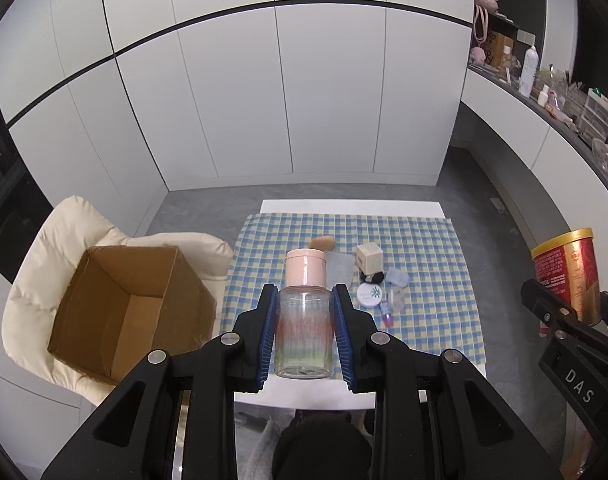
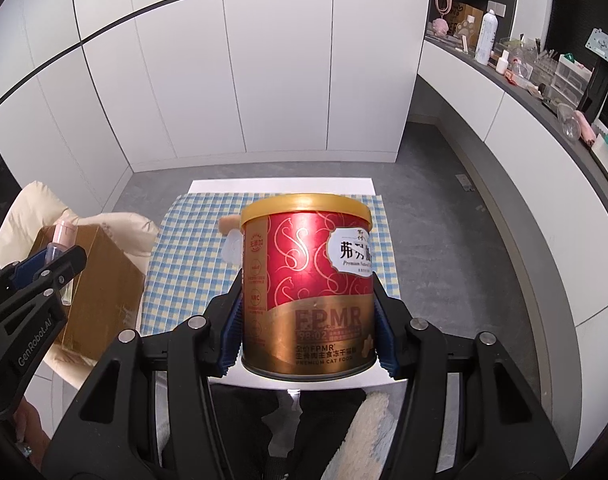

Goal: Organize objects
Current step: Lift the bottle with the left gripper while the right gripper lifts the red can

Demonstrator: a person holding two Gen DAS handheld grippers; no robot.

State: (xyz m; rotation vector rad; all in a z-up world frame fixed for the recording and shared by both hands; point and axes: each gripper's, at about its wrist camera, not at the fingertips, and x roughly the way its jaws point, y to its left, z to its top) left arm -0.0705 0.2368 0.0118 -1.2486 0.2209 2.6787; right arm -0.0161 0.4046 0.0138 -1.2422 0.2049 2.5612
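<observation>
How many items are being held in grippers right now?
2: a pink-capped clear bottle in the left gripper; a red-and-gold cat food can in the right gripper.

Light: pretty even indoor light, bright on the white cabinets (image 1: 264, 92)
Glare: soft sheen on the can (image 2: 307, 284), mostly its gold band
Shadows: weak, darkest inside the box (image 1: 132, 308)
Edges: heavy fisheye bend, black corners
Sharpness: centre's crisp, shelf clutter (image 1: 563, 96) goes mushy
</observation>
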